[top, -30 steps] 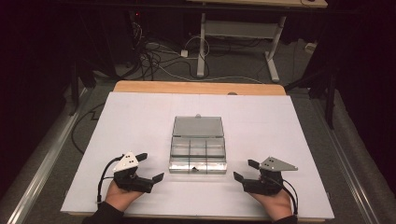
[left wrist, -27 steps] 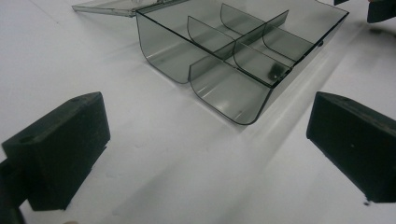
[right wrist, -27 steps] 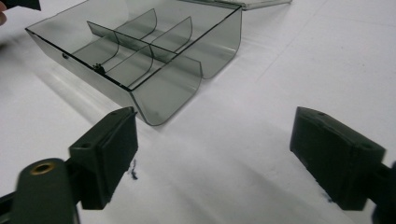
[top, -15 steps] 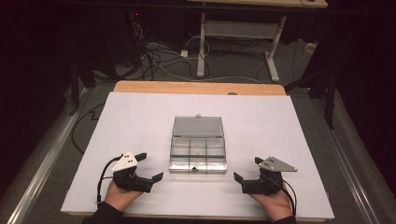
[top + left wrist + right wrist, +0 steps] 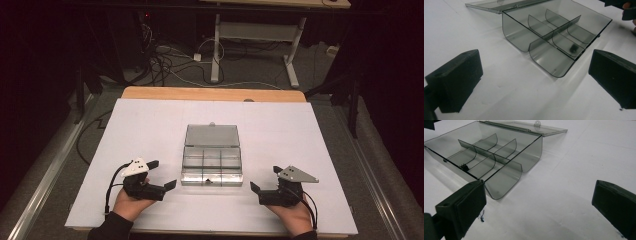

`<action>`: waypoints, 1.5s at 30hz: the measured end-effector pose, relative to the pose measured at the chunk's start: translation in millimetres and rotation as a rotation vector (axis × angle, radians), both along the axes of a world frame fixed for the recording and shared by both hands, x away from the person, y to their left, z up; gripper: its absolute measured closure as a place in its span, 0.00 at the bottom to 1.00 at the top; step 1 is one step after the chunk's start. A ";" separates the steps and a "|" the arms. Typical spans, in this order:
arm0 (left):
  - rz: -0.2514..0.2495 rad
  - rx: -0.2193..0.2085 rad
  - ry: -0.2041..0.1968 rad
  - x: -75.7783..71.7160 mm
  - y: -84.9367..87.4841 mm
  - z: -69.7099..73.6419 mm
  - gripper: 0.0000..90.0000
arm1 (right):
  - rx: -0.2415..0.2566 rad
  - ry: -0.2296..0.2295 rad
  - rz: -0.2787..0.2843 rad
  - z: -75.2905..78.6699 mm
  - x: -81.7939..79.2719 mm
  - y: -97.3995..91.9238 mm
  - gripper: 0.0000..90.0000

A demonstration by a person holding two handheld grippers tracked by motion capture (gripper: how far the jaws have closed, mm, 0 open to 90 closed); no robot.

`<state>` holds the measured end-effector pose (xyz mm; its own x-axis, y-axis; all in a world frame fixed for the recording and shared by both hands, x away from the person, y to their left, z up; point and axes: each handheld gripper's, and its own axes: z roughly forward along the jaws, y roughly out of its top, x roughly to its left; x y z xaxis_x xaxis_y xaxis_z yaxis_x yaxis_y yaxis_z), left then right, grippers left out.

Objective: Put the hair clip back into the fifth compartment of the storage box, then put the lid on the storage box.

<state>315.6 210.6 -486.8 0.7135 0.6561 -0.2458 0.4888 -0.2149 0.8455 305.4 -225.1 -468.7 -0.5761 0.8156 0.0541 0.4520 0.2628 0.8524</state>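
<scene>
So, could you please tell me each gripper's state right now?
Left gripper: open, holding nothing.
Right gripper: open, holding nothing; its fingers have just been opening.

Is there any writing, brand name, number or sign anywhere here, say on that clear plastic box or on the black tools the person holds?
None can be read.
Clear compartment box: no label, print or number on it.
Left tool and right tool: plain black, no lettering.
White table cover: blank; a small dark smudge on it is no letter.

The small dark item (image 5: 574, 47) in the box (image 5: 554, 32) is too blurred to identify.
</scene>
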 end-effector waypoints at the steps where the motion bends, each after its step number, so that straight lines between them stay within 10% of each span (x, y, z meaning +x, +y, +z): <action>1: 0.001 -0.003 0.004 0.8 -0.7 0.3 0.00 | -0.005 -0.001 0.000 0.1 1.0 0.2 0.00; 45: 0.038 0.006 0.004 68.6 -25.7 18.4 0.00 | 0.015 0.010 0.008 11.1 66.7 24.1 0.01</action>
